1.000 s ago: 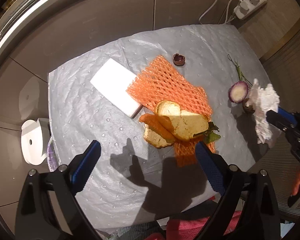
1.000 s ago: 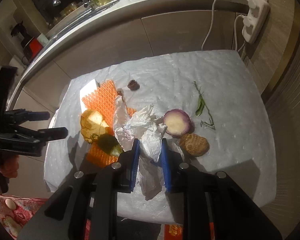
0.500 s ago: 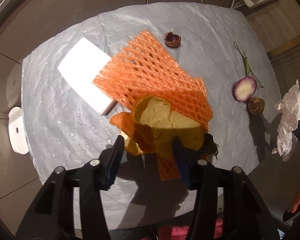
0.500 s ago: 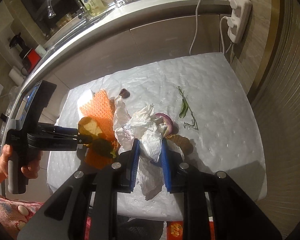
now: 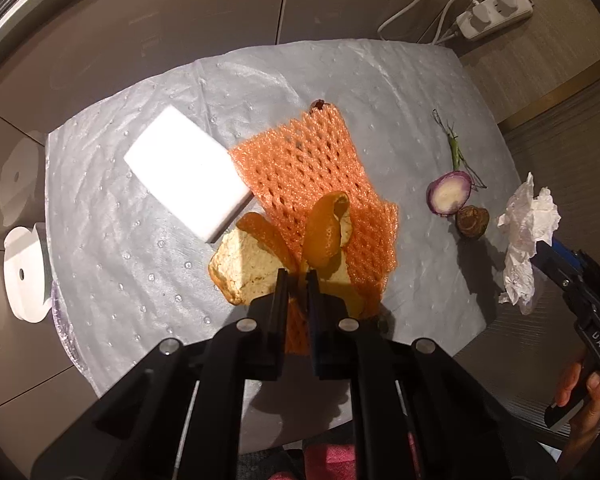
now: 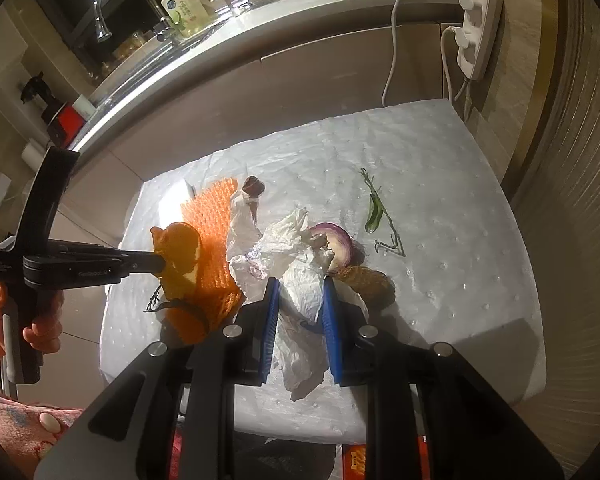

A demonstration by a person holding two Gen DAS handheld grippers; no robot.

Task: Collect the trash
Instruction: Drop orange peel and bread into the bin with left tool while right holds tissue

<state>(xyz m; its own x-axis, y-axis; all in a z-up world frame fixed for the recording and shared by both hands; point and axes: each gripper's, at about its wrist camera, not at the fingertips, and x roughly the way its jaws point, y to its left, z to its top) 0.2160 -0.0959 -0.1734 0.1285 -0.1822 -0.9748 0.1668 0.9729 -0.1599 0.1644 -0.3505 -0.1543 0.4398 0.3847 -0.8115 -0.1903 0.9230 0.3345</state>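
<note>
My left gripper (image 5: 298, 280) points down at the trash pile, its jaws closing with a curl of orange peel (image 5: 326, 232) pinched between the pads. In the right wrist view the peel (image 6: 178, 248) hangs from that gripper (image 6: 160, 266), lifted off the mat. A pale peel piece (image 5: 244, 264) lies just beneath on the orange foam net (image 5: 300, 164). My right gripper (image 6: 300, 292) is shut on a crumpled white tissue (image 6: 288, 240), held above the mat's right side. From the left wrist the tissue (image 5: 528, 216) shows at the far right.
On the grey mat (image 5: 120, 240) lie a white foam block (image 5: 188, 168), half a red onion (image 5: 448, 192), a brown husk (image 5: 472, 220), a green stem (image 5: 456, 148) and a small dark shell (image 5: 319, 105). A power strip (image 5: 496, 12) hangs beyond the far edge.
The left gripper's jaws went from wide open to closed on the orange peel, which now stands up off the pile. The right gripper keeps the tissue and stays where it was.
</note>
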